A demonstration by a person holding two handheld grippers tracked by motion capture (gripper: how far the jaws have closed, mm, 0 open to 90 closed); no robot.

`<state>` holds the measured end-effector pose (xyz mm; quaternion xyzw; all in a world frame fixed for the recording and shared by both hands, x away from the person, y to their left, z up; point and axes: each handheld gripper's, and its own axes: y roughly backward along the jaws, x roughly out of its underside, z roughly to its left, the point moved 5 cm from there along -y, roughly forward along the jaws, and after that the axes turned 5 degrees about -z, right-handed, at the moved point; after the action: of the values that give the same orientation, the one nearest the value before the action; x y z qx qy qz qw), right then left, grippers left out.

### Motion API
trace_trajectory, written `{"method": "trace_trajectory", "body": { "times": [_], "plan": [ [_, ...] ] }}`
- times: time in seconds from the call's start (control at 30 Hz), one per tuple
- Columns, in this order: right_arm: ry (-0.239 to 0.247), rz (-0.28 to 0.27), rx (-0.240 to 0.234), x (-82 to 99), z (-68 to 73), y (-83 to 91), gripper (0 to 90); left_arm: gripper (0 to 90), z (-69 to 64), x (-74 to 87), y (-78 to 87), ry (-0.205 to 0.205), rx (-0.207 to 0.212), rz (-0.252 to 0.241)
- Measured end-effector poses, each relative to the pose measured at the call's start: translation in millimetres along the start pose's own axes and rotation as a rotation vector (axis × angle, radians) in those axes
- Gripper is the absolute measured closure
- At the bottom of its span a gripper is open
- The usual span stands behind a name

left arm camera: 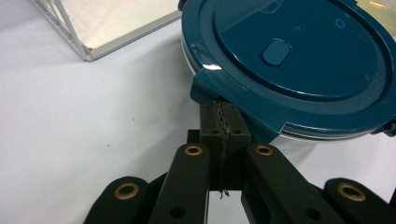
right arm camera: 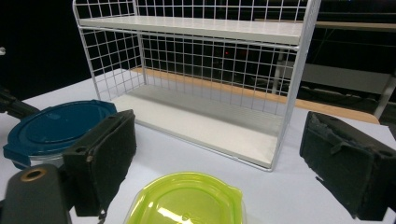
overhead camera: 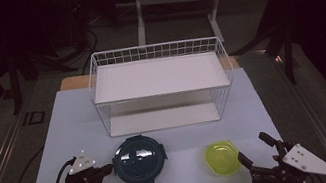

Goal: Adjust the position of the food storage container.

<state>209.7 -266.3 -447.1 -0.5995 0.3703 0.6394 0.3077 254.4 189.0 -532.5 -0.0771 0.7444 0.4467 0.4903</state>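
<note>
Left gripper [overhead camera: 106, 170] sat with jaws pressed together, nothing between the pads; in the left gripper view the closed tips [left arm camera: 220, 122] met just under a latch tab of the dark teal round container [left arm camera: 299, 60]. Whether they touched the tab or only lay beneath its edge could not be told. The container lay directly ahead of these tips, lid on, flat on the white table mat [overhead camera: 186, 178]. Being round, it had no long axis; the tab facing the tips was the only feature giving a direction.

Right gripper [overhead camera: 253, 154] stood with jaws wide, empty. The yellow-green lidded tub [right arm camera: 187, 200] lay just ahead of and between its two pads [right arm camera: 105, 158], not touched.

The left gripper was much nearer the teal container; the right was nearer the tub. The white wire shelf rack [overhead camera: 159, 79] stood beyond both containers, away from both grippers.

Judgement: the coming move turned on the tab-to-tip contact at the left.

Count: one teal container, one yellow-green tub, one rack with two shelves, two grippers.
</note>
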Motion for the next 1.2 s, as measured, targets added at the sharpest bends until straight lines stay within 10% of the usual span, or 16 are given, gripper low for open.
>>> {"method": "trace_trajectory", "body": {
  "times": [1.2],
  "plan": [
    [0.004, 0.027, -0.005, 4.1, 2.5, -4.4, 10.6, 88.7, -9.8, -16.1, -28.0, -0.002, 0.047, -0.027]
  ]
}}
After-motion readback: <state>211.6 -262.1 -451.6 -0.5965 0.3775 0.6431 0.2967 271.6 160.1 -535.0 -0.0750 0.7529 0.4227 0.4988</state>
